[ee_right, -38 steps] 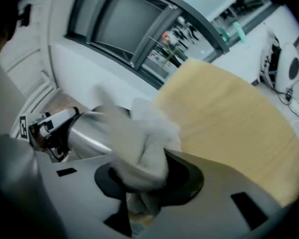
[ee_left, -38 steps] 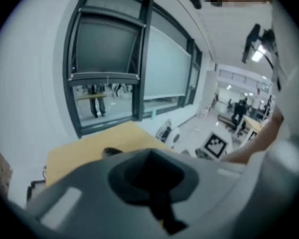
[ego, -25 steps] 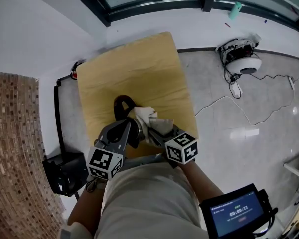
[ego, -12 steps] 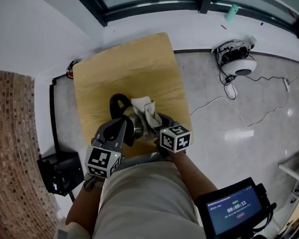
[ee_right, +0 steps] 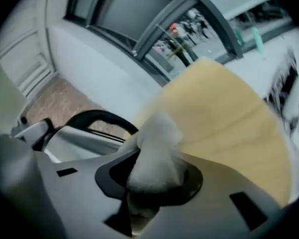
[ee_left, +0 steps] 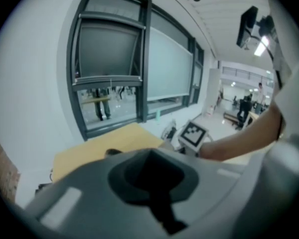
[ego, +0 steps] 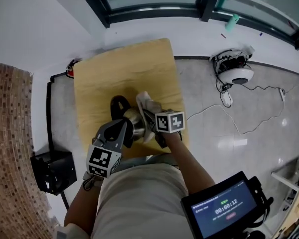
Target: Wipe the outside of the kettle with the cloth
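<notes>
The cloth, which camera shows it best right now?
The right gripper view: the cloth fills the frame's middle, bunched and clamped in the right gripper's jaws. The head view shows it only small, a pale wad by the kettle. The left gripper view doesn't show it.

Overhead and 2 closeups sharing table (ego: 124,63)
</notes>
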Demonstrator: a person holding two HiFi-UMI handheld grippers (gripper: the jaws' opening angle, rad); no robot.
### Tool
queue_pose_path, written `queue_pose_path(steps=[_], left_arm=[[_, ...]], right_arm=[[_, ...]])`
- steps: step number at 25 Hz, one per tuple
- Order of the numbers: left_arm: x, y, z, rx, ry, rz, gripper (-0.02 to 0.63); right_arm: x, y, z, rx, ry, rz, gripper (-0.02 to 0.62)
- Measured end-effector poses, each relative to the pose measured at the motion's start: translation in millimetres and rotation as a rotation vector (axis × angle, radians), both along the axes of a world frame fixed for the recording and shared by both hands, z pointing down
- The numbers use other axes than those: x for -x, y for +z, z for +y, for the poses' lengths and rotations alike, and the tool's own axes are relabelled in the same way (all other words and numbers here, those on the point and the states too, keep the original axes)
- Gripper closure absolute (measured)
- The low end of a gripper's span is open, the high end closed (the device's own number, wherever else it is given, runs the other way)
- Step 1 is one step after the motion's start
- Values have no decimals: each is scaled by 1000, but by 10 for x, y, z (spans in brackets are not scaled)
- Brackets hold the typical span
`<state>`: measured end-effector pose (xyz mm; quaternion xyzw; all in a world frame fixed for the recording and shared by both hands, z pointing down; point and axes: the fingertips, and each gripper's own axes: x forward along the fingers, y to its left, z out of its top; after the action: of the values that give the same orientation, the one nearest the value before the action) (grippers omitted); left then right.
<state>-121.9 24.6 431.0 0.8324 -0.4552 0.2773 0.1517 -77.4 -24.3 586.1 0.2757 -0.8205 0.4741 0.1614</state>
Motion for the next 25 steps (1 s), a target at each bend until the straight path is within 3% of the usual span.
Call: queue_pose_path(steps=[2, 3, 5, 6, 8, 10, 11, 12, 14, 15, 17, 18, 19, 21, 23, 25], left_arm=[[-29, 24, 16, -13, 0, -2, 607], [-45, 26, 9, -17, 1, -2, 606], [-61, 12, -4, -21, 2, -7, 607], [-60, 2, -6, -21, 3, -9, 607], [-48, -14, 11, -14, 8, -1, 606], [-32, -33, 56, 10, 0, 47, 606], [16, -63, 78, 23, -32, 98, 606], [123, -108, 99, 26, -100, 170, 606], [500, -155, 150, 19, -353, 384, 606], [720, -96, 192, 34, -509, 516, 606], [1077, 180, 314, 111, -783, 790, 606], [1179, 340, 368, 154, -867, 909, 612], [1232, 481, 399, 190, -912, 999, 615], [1237, 670, 369, 240, -915, 1090, 615], [1191, 734, 248, 269, -864, 1091, 615], [1132, 734, 116, 296, -780, 1023, 617]], right_arm=[[62, -472, 109, -156, -130, -5, 477], [116, -771, 164, -223, -162, -81, 476], [150, -921, 178, -208, -130, -202, 476], [107, -692, 133, -144, -107, -173, 476], [-22, -39, 105, -10, -173, 18, 477], [-44, 89, 89, -54, -320, 164, 477], [31, -104, 16, -116, -345, 136, 477], [153, -367, -80, -150, -338, 43, 477], [410, -765, -231, -123, -335, -157, 477], [490, -815, -268, -97, -367, -185, 477], [523, -689, -266, -89, -437, -96, 477], [500, -592, -211, -88, -458, -42, 477], [472, -513, -128, -74, -464, -19, 477], [406, -441, 33, -15, -421, -54, 477], [309, -440, 135, 42, -329, -111, 477], [165, -474, 222, 73, -206, -154, 477]])
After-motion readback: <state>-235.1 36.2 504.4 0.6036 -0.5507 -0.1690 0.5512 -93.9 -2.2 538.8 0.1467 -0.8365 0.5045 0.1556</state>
